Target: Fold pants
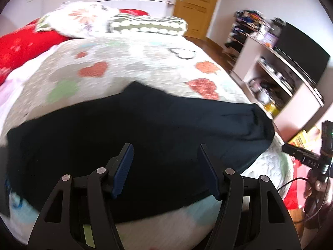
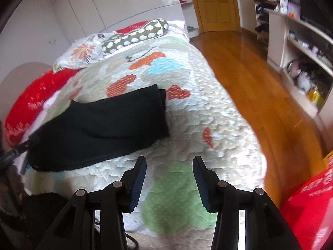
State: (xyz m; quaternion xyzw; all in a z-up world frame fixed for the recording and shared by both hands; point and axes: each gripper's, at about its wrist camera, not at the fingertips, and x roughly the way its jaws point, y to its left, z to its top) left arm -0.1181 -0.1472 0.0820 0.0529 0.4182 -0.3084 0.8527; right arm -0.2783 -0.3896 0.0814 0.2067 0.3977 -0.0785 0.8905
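Note:
Dark folded pants (image 1: 135, 137) lie flat across a quilted bedspread (image 1: 116, 68) printed with hearts. My left gripper (image 1: 165, 148) hovers over the pants' near half, open, with nothing between its blue pads. In the right wrist view the pants (image 2: 100, 127) lie left of centre on the bedspread (image 2: 187, 108). My right gripper (image 2: 168, 160) stands open above bare quilt to the right of the pants, holding nothing. The other gripper's body (image 1: 306, 158) shows at the right edge of the left wrist view.
Pillows (image 2: 133, 35) and a red blanket (image 2: 31, 104) lie at the head and far side of the bed. A wooden floor (image 2: 249, 79) runs along the right side, with shelving (image 2: 301, 52) and a door (image 2: 214, 4) beyond. A red bag (image 2: 310, 208) stands near the bed's corner.

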